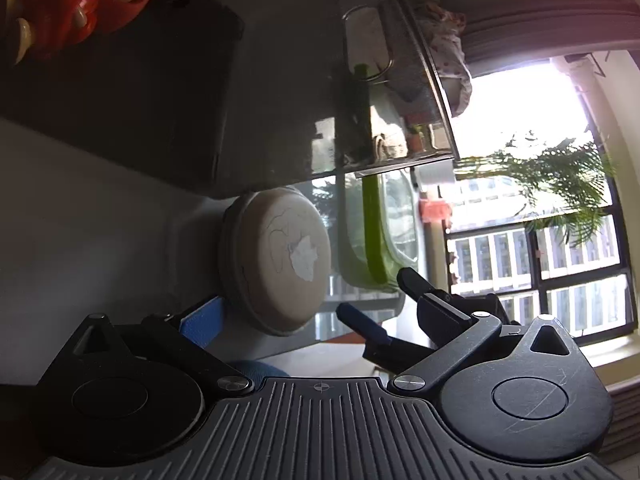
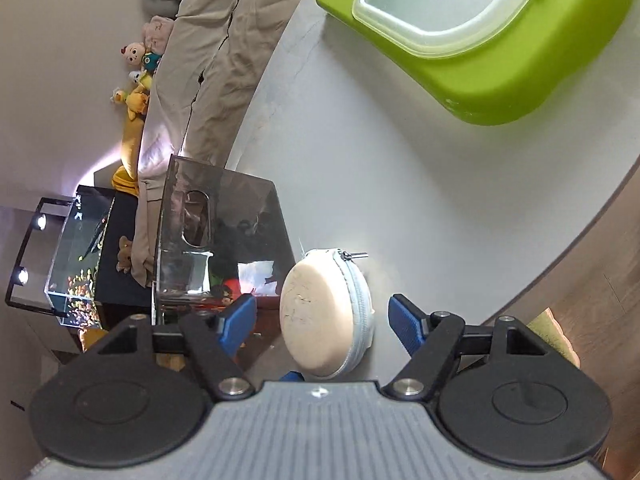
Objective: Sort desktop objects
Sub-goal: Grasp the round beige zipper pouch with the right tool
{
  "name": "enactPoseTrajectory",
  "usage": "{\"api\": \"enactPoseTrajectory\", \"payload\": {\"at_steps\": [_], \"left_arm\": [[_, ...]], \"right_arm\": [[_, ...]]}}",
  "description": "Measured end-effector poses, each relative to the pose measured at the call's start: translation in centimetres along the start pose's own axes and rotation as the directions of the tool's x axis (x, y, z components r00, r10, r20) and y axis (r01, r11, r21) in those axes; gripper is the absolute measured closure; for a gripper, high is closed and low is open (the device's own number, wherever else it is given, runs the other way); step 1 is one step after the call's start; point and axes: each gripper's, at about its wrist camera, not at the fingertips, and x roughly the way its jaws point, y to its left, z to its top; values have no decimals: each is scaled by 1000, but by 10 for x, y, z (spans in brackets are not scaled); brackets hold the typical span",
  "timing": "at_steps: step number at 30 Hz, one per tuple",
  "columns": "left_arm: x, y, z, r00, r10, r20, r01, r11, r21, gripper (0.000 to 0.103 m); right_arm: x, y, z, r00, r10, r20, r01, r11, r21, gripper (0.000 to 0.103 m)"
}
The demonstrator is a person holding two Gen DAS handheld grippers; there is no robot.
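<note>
A round beige zip case (image 2: 324, 320) rests on the grey table (image 2: 400, 180). My right gripper (image 2: 322, 324) is open around it, one blue pad (image 2: 240, 320) on each side and a small gap between each pad and the case. In the left wrist view the same case (image 1: 280, 264) lies just ahead of my left gripper (image 1: 312, 296). That gripper is open wide, its blue pad (image 1: 204, 320) close to the case's edge and its other finger well clear. A blue-padded finger of the other gripper (image 1: 362, 324) reaches in beside the case.
A green container with a clear lid (image 2: 480, 40) sits further along the table. A mirrored box with an oval slot (image 2: 224, 240) stands close beside the case. The round table's edge (image 2: 560, 264) curves near my right finger. Plush toys, a fish tank and a window lie beyond.
</note>
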Motion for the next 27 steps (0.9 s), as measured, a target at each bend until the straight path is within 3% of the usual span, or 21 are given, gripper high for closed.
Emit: {"api": "enactPoseTrajectory", "payload": {"at_steps": [8, 12, 15, 20, 27], "left_arm": [[15, 3, 7, 1000, 23, 7, -23, 1000, -17, 0], [19, 0, 14, 999, 49, 10, -48, 998, -26, 0], [19, -7, 17, 999, 51, 16, -51, 999, -3, 0], [14, -13, 15, 998, 60, 34, -61, 997, 47, 0], [20, -7, 13, 994, 95, 58, -97, 995, 34, 0]], "right_arm": [[17, -11, 2, 999, 48, -1, -48, 998, -36, 46], [30, -11, 3, 1000, 14, 15, -13, 998, -64, 50], [36, -14, 0, 999, 44, 4, -44, 998, -46, 54], [32, -3, -15, 1000, -11, 25, 13, 995, -98, 54], [25, 19, -38, 994, -102, 46, 109, 974, -200, 53]]}}
